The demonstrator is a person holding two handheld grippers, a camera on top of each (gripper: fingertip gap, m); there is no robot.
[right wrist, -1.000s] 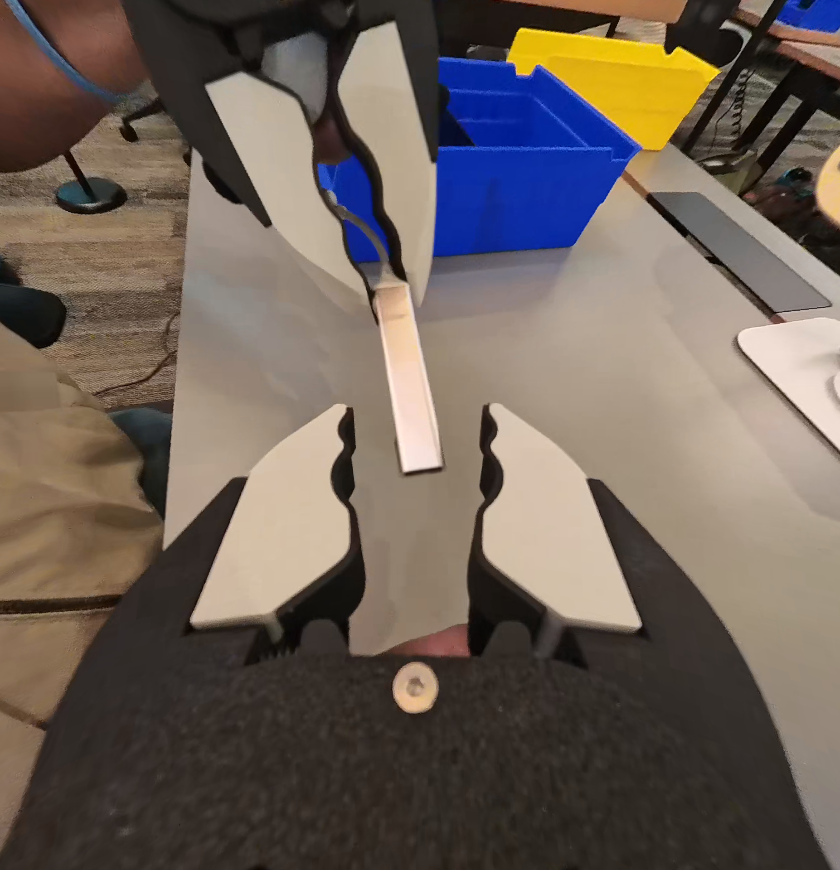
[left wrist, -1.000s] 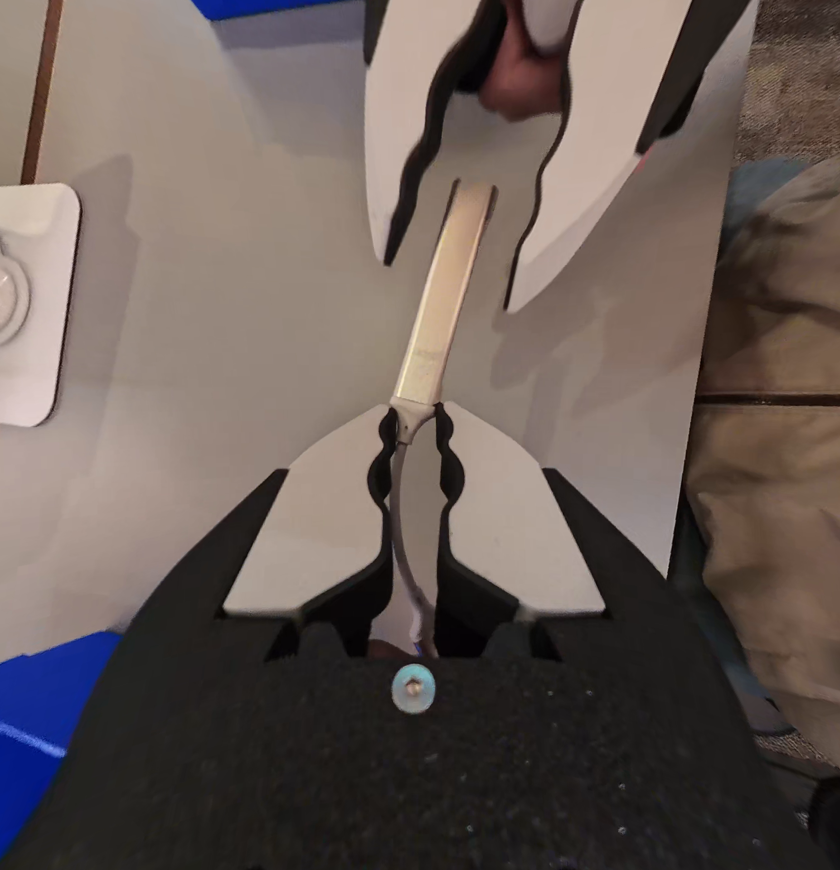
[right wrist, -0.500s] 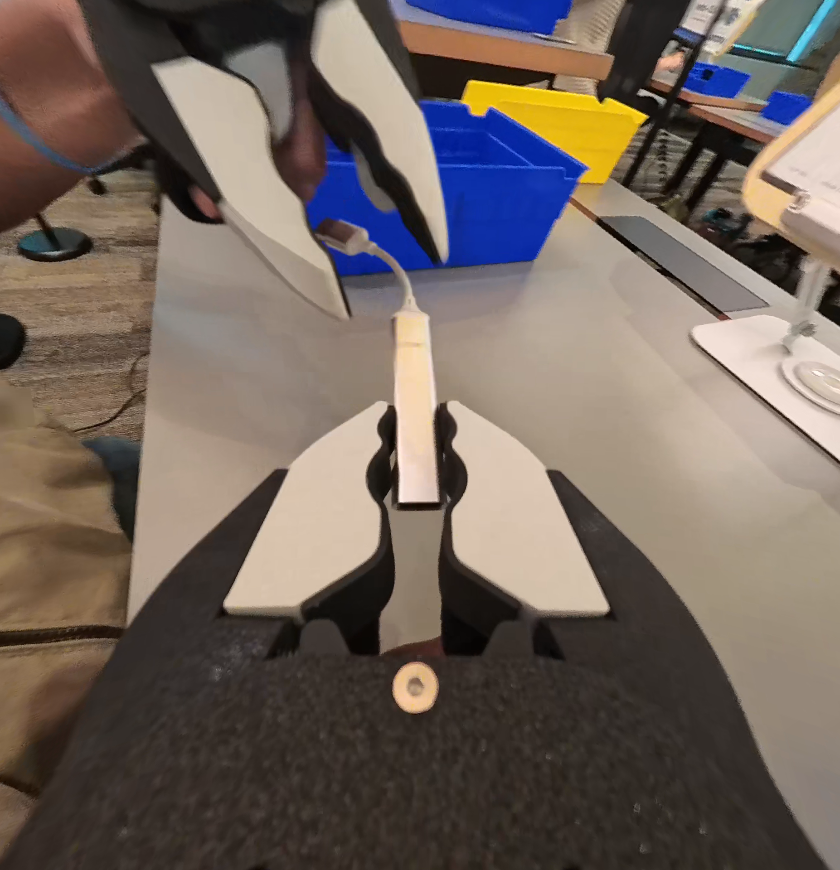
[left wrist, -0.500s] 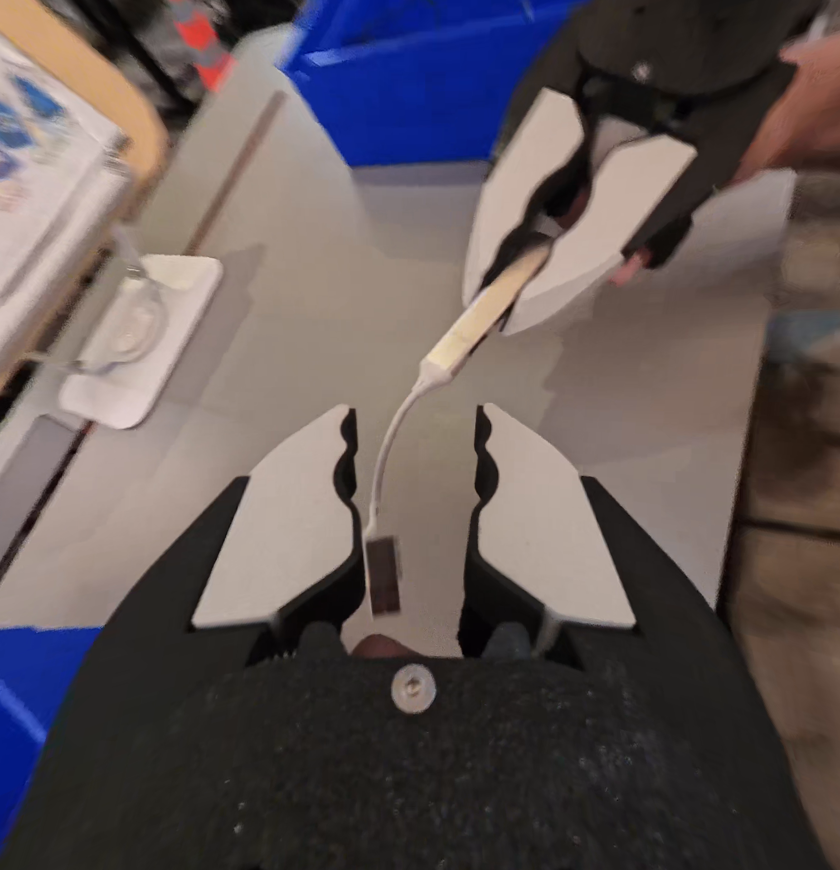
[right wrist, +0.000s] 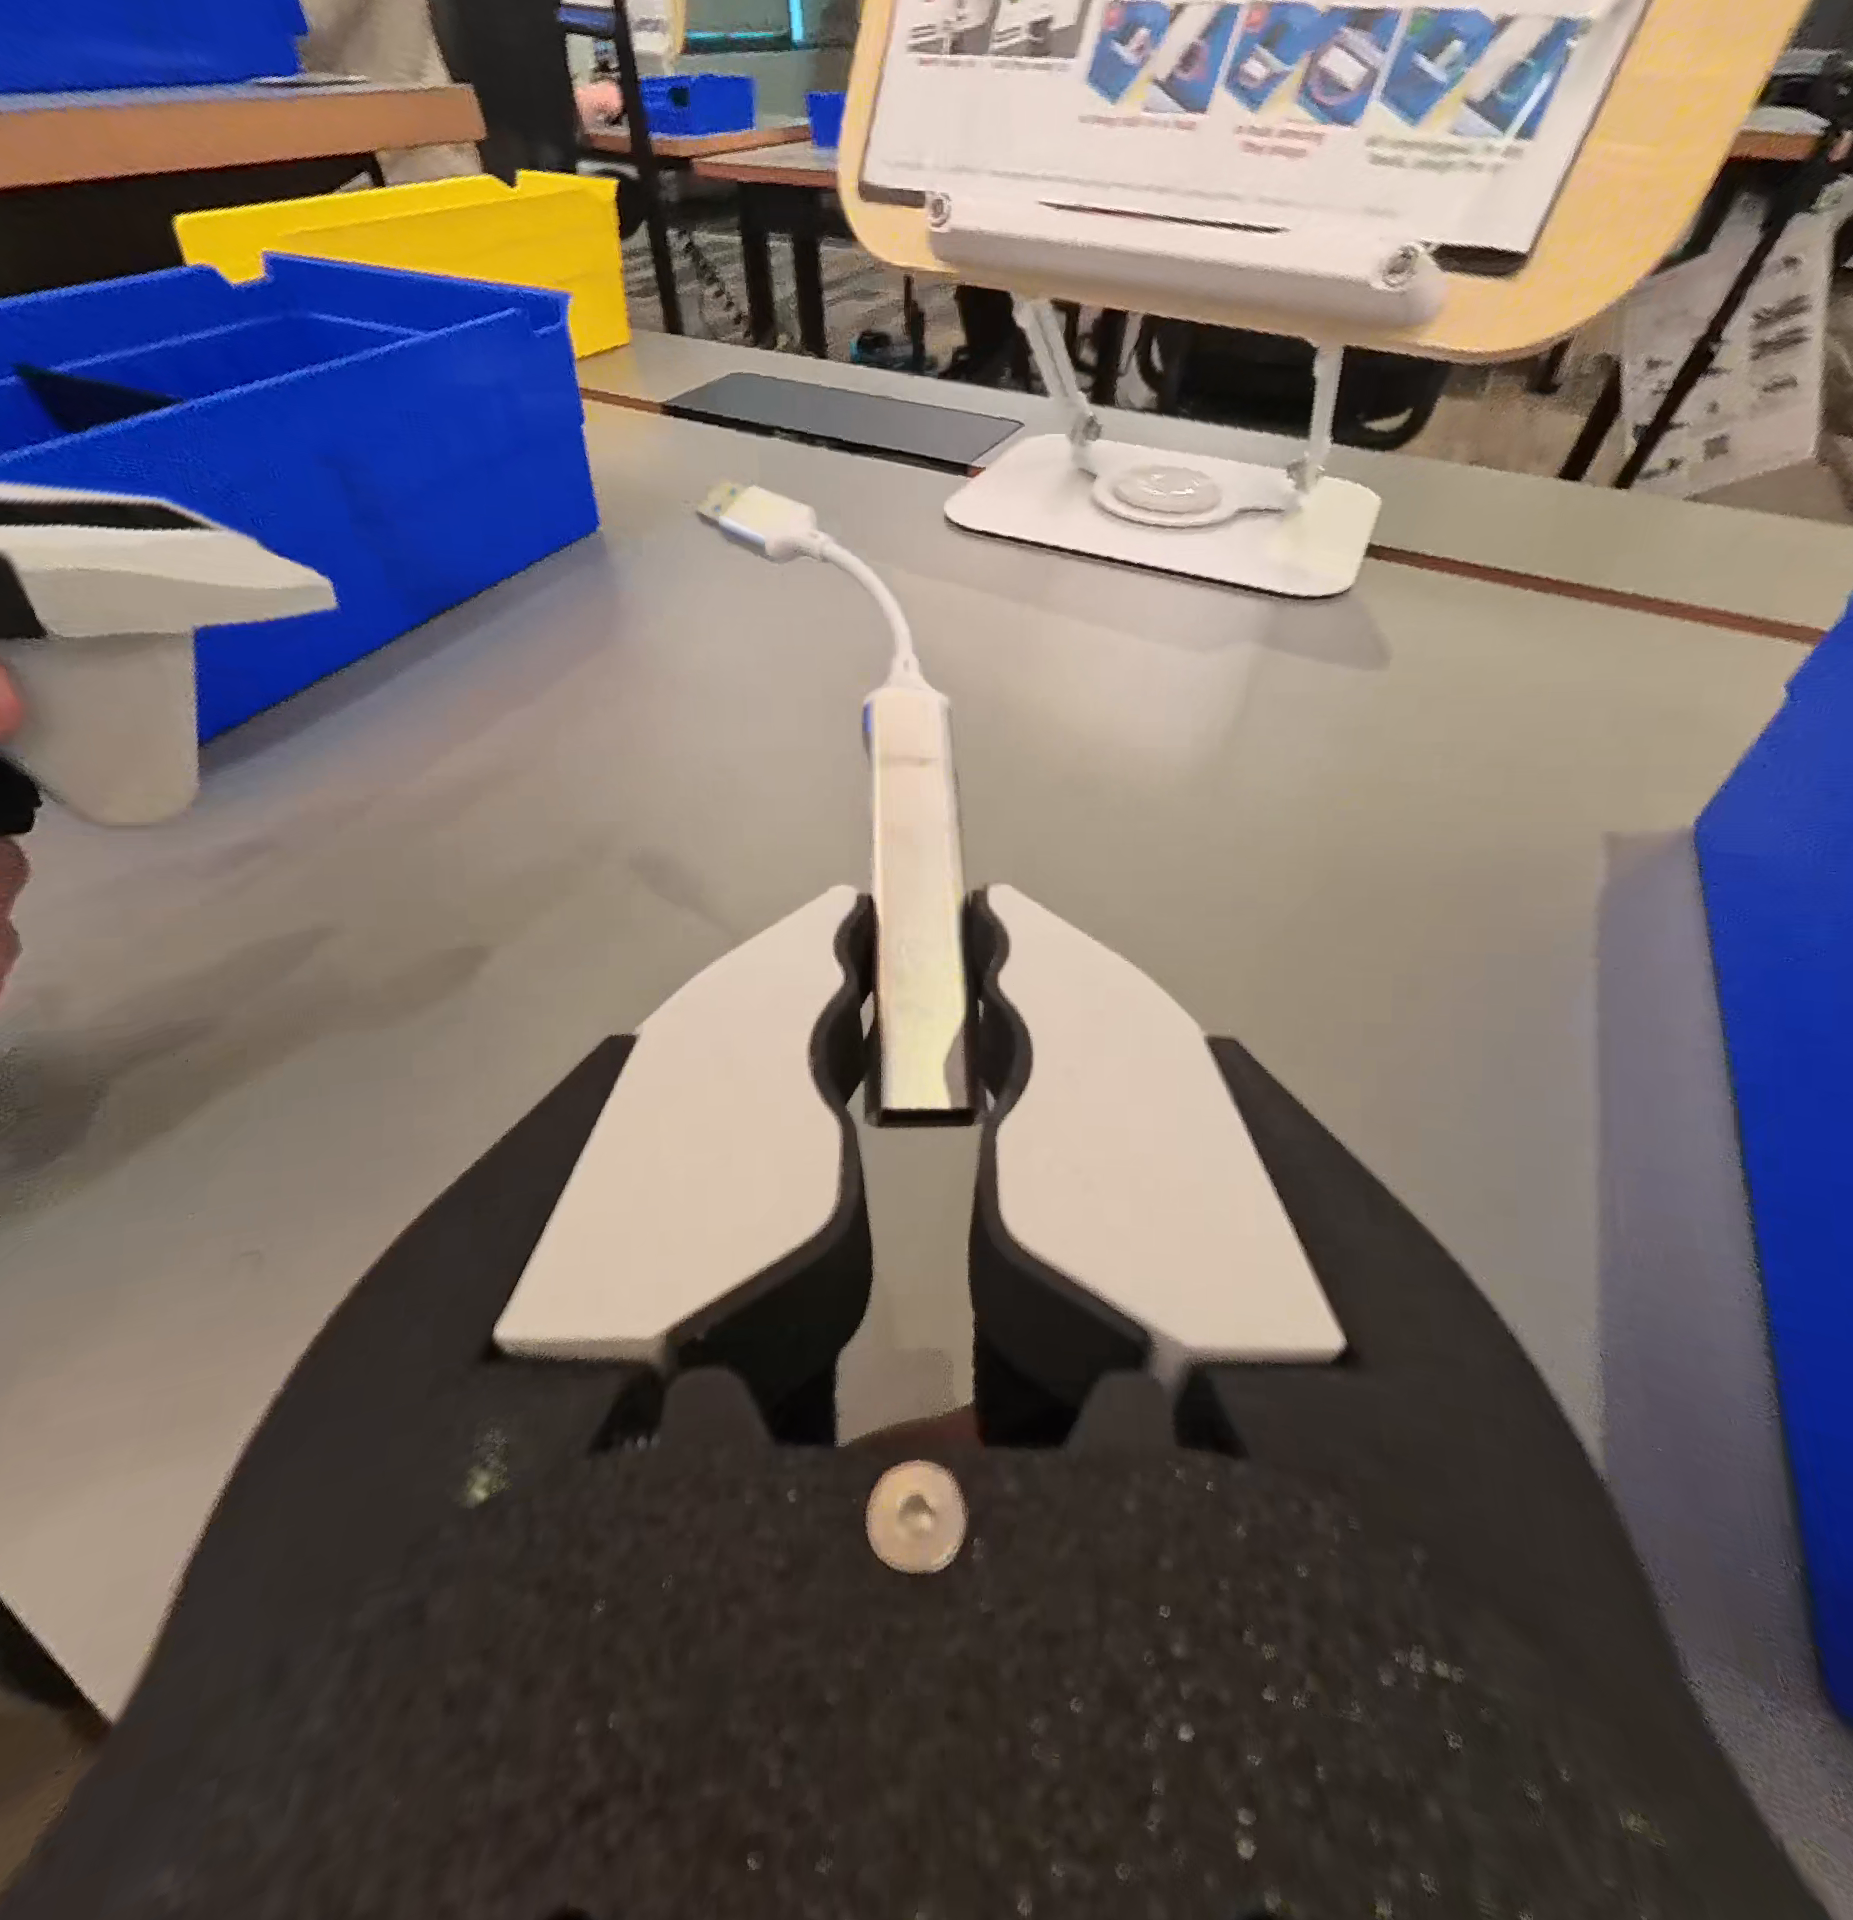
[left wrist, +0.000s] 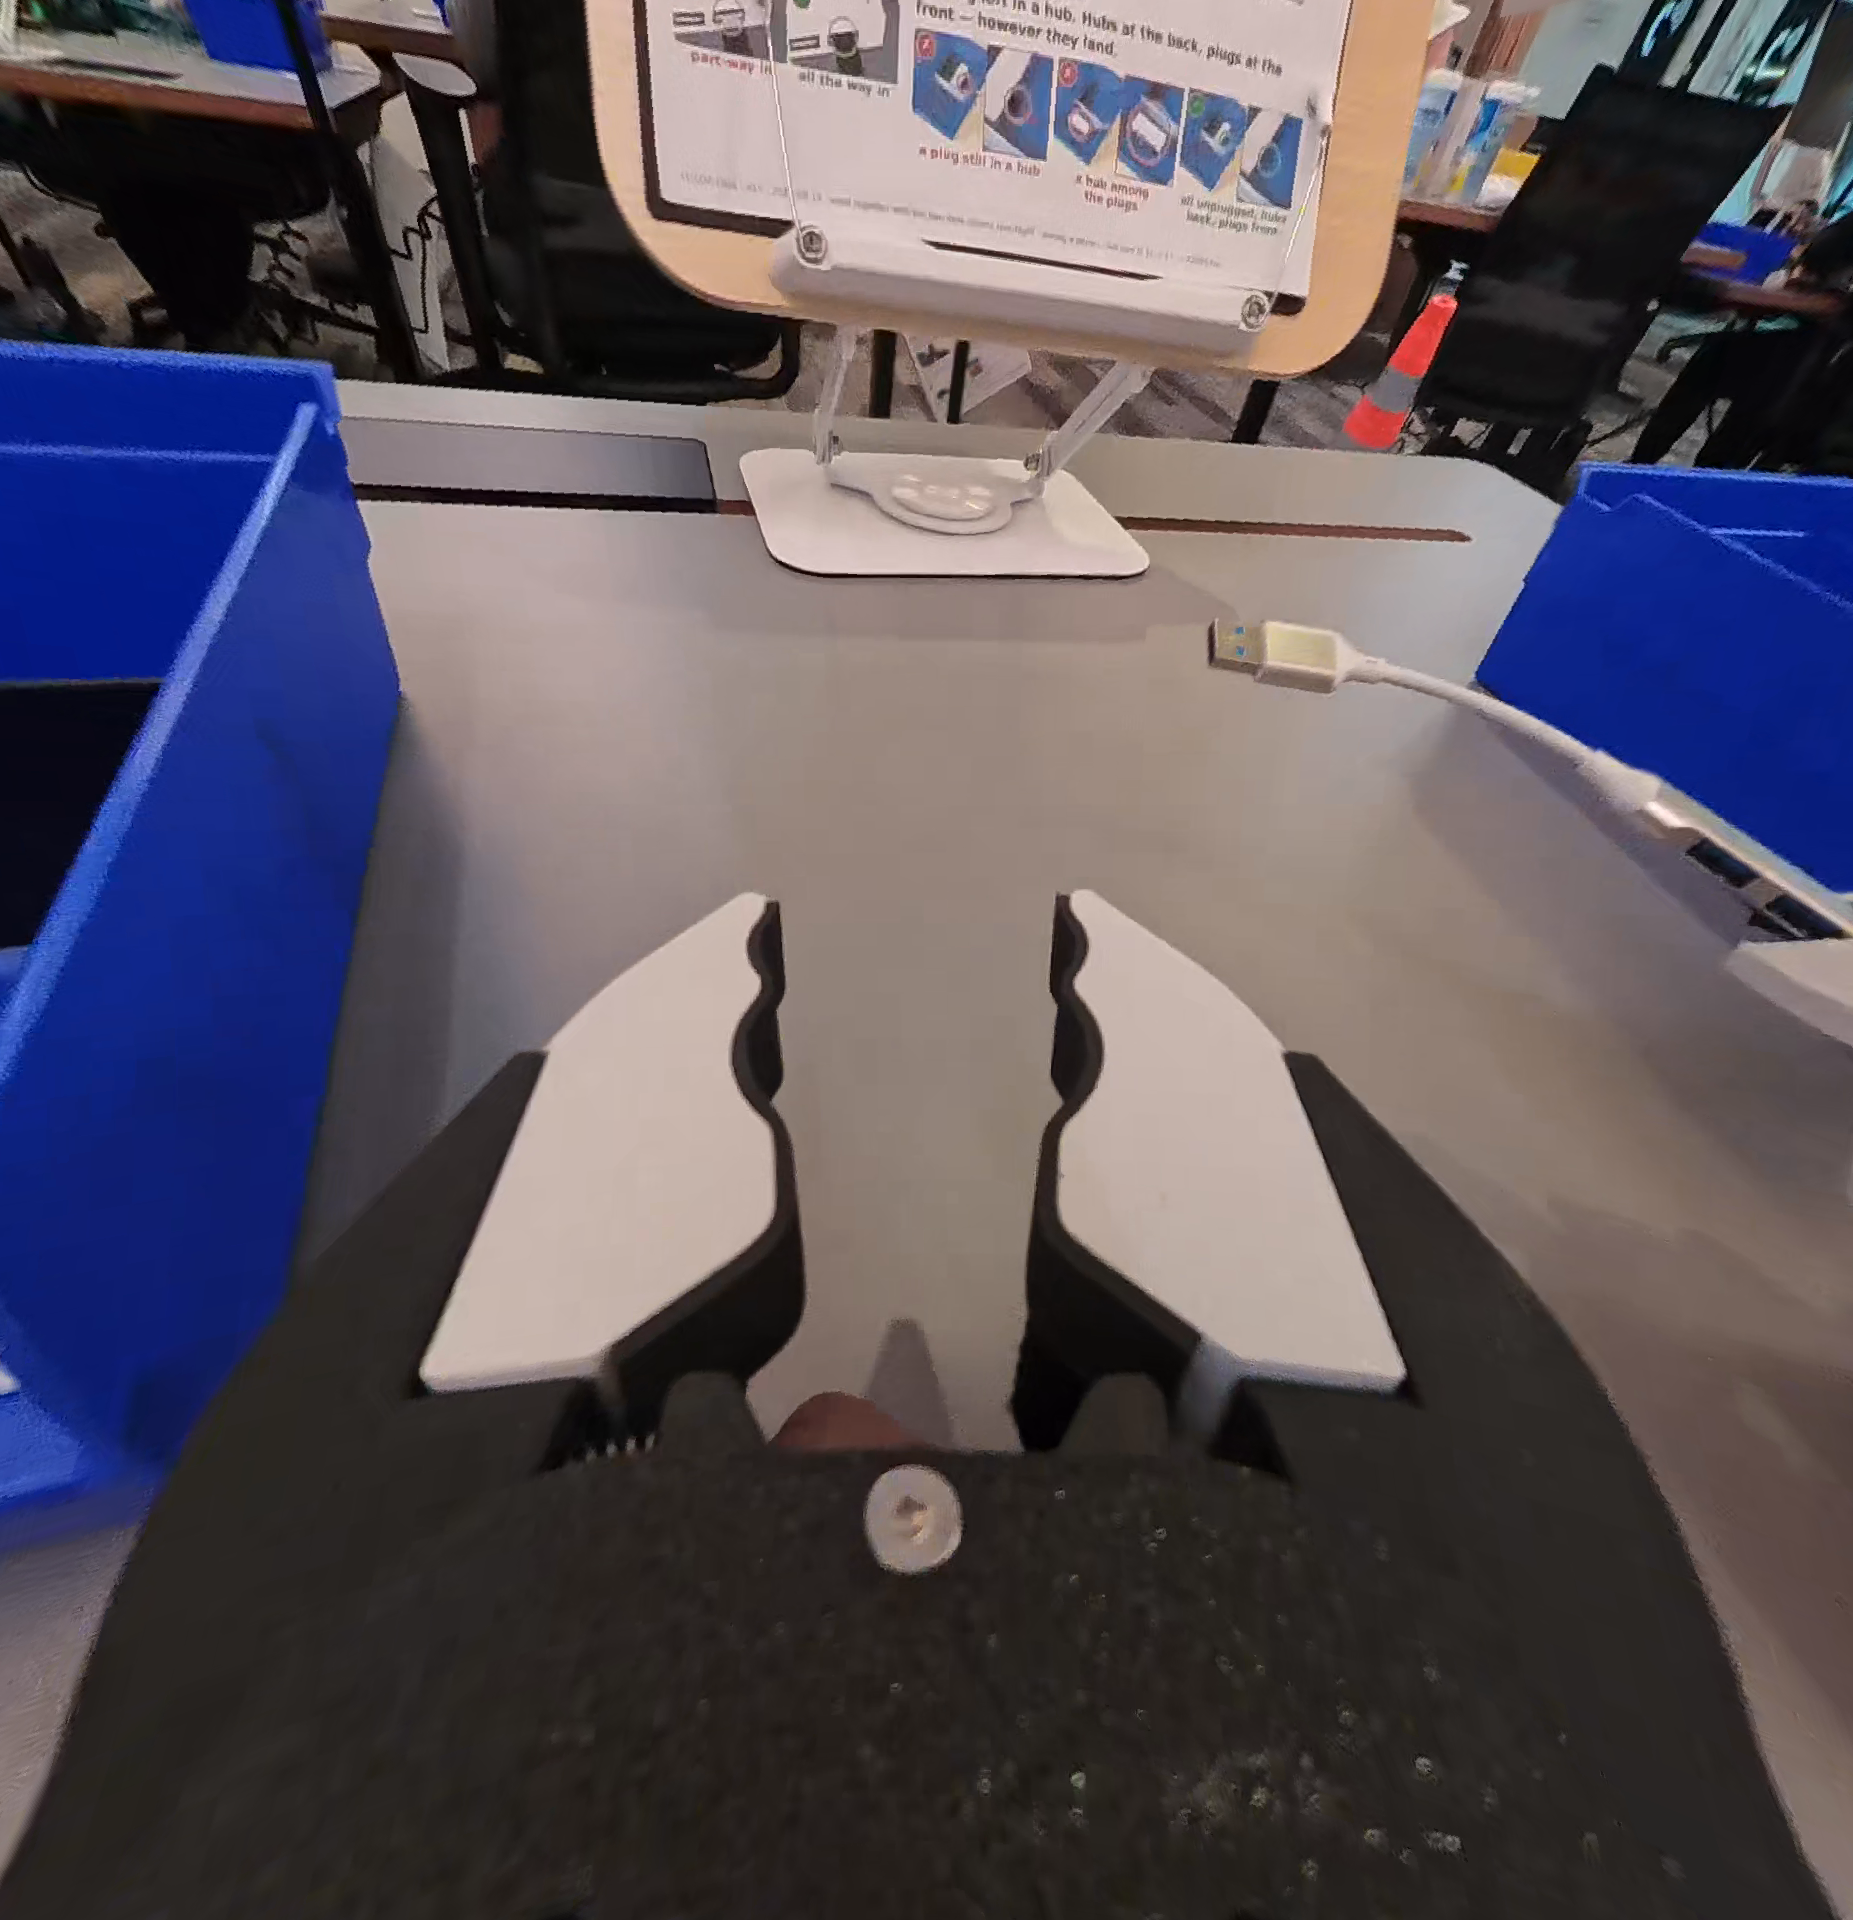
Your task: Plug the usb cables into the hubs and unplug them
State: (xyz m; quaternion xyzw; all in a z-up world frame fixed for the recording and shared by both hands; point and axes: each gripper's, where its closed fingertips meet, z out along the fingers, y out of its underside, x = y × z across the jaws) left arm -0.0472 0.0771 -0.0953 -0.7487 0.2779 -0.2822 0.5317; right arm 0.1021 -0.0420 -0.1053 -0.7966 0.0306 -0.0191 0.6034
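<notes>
My right gripper [right wrist: 917,914] is shut on the near end of a slim silver USB hub [right wrist: 914,894] and holds it above the grey table [right wrist: 1317,852]. The hub's short white cable [right wrist: 880,603] curls forward to a USB plug [right wrist: 756,520] that hangs free. My left gripper [left wrist: 914,914] is open and empty over the table. In the left wrist view the hub [left wrist: 1753,883] shows at the right edge, its cable and plug [left wrist: 1286,655] reaching left. One finger of the left gripper [right wrist: 132,603] shows at the left of the right wrist view.
A blue bin [left wrist: 153,831] stands left of my left gripper, another blue bin [left wrist: 1732,665] at the right. A white stand [left wrist: 943,520] carries an instruction board at the table's back. A yellow bin [right wrist: 434,239] sits behind the left blue bin [right wrist: 278,457].
My left gripper let go of the hub's cable, opened and swung away to face the back of the table. My right gripper closed on the hub and now holds it alone.
</notes>
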